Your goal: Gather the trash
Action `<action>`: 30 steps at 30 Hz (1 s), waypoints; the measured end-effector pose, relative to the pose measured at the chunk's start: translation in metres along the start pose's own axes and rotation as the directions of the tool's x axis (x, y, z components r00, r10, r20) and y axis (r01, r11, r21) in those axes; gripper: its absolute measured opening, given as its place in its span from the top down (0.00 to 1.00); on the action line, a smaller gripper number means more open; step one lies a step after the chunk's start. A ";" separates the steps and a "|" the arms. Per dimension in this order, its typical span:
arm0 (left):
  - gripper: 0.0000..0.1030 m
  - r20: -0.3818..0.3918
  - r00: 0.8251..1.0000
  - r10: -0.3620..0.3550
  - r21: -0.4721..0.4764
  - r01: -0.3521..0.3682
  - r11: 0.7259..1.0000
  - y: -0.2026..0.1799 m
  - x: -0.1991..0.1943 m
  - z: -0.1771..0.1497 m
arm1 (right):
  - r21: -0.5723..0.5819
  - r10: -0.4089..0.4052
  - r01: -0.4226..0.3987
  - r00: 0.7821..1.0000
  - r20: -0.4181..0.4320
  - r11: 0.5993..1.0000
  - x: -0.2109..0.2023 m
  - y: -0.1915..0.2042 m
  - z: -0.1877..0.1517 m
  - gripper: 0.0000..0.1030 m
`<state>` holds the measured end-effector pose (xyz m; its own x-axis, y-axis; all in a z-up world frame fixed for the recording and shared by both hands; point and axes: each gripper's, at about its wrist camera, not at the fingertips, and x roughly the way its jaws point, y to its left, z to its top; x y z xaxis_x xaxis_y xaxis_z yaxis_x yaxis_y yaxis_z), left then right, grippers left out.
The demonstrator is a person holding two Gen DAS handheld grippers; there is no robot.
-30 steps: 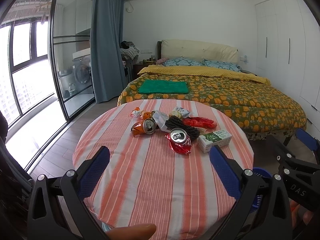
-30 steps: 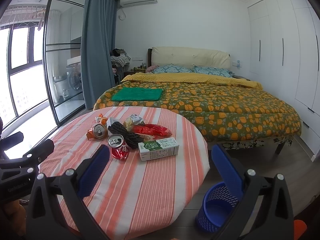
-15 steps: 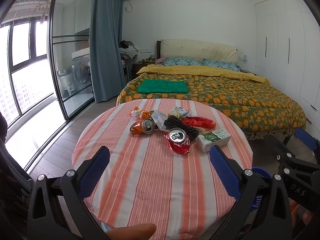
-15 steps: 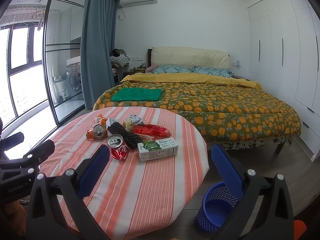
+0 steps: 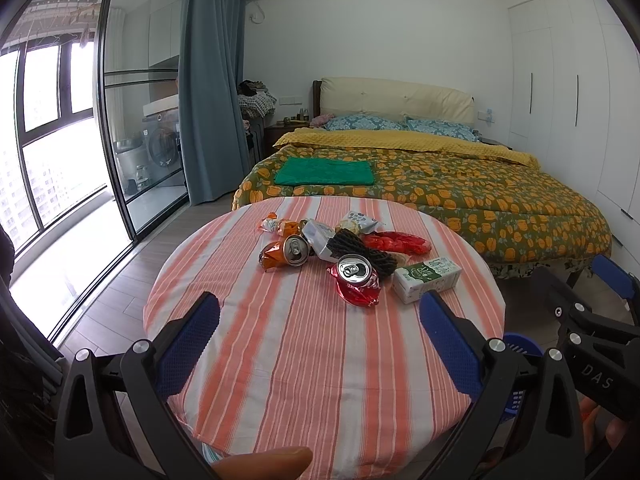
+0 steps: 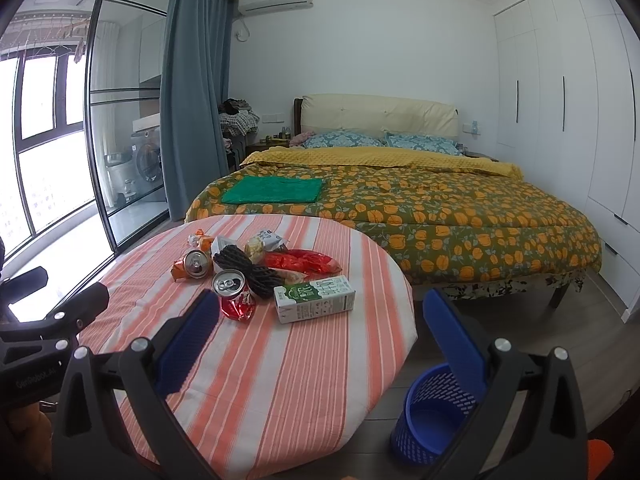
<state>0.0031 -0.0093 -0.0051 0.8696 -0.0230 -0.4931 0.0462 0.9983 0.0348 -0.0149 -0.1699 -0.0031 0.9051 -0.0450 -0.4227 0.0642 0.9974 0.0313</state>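
A pile of trash lies on the round striped table (image 5: 304,360) (image 6: 280,368): a crushed red can (image 5: 354,276) (image 6: 232,292), a crushed orange can (image 5: 286,252) (image 6: 194,265), a green and white carton (image 5: 426,280) (image 6: 314,299), a black netted wrapper (image 5: 360,248) (image 6: 248,266), a red wrapper (image 5: 396,242) (image 6: 304,261) and small snack packets (image 5: 360,220) (image 6: 266,240). My left gripper (image 5: 320,320) hangs open over the table's near side, short of the pile. My right gripper (image 6: 320,320) is open too, over the table's right edge. A blue mesh bin (image 6: 432,412) stands on the floor right of the table.
A round bed (image 6: 440,216) with a pumpkin quilt and a folded green cloth (image 6: 272,190) sits just behind the table. Glass sliding doors (image 5: 132,120) and a grey curtain (image 5: 208,92) are at the left, white wardrobes (image 6: 580,100) at the right. A fingertip (image 5: 264,462) shows at the bottom.
Both views have shifted very slightly; the trash pile sits a touch lower and left in frame. Both grippers stay open and nothing on the table has moved.
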 end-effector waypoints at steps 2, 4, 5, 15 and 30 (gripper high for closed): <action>0.04 0.001 1.000 -0.001 0.001 0.001 1.000 -0.001 0.000 0.000 | 0.000 -0.002 0.002 1.000 -0.001 1.000 0.000 0.001 0.000 0.04; 0.04 -0.001 1.000 0.000 0.000 0.000 1.000 0.000 0.000 0.001 | 0.001 -0.001 0.001 1.000 -0.002 1.000 0.000 0.000 0.000 0.04; 0.04 -0.001 1.000 -0.001 0.000 0.001 1.000 0.001 0.000 0.001 | 0.000 -0.002 0.002 1.000 -0.002 1.000 0.000 0.001 0.000 0.04; 0.04 -0.003 1.000 -0.001 0.000 0.001 1.000 0.001 0.000 0.001 | 0.000 -0.001 0.001 1.000 -0.001 1.000 0.000 0.000 -0.001 0.04; 0.04 -0.003 1.000 0.000 -0.001 0.000 1.000 0.000 0.001 0.001 | -0.001 -0.001 0.001 1.000 -0.002 1.000 0.001 0.001 -0.001 0.04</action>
<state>0.0043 -0.0089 -0.0045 0.8680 -0.0229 -0.4960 0.0458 0.9984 0.0341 -0.0146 -0.1691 -0.0038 0.9043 -0.0464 -0.4243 0.0652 0.9974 0.0299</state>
